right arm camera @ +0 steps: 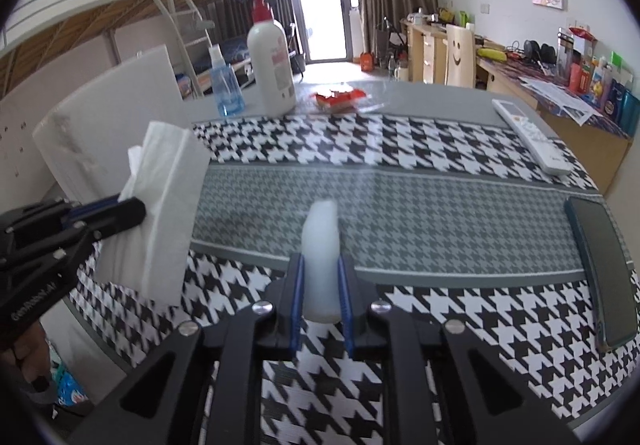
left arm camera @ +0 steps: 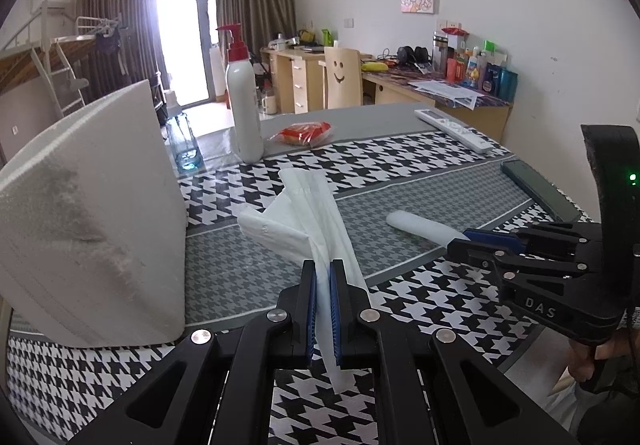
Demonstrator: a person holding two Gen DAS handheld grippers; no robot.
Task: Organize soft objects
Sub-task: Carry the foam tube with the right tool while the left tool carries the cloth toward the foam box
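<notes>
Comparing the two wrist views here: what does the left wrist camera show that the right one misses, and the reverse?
Only the left wrist view shows the left claw from behind, shut on the white tissue, and the right claw's side with its green light.

Only the right wrist view shows the right claw closed around the white foam tube, the blue spray bottle's nozzle, and the whole dark phone.

Both show the white foam block, pump bottle, red packet, remote and houndstooth tablecloth.

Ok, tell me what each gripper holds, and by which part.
Left gripper is shut on the tissue, pinched near its lower end. Right gripper is shut on the white foam roll, clamped at its near end.
</notes>
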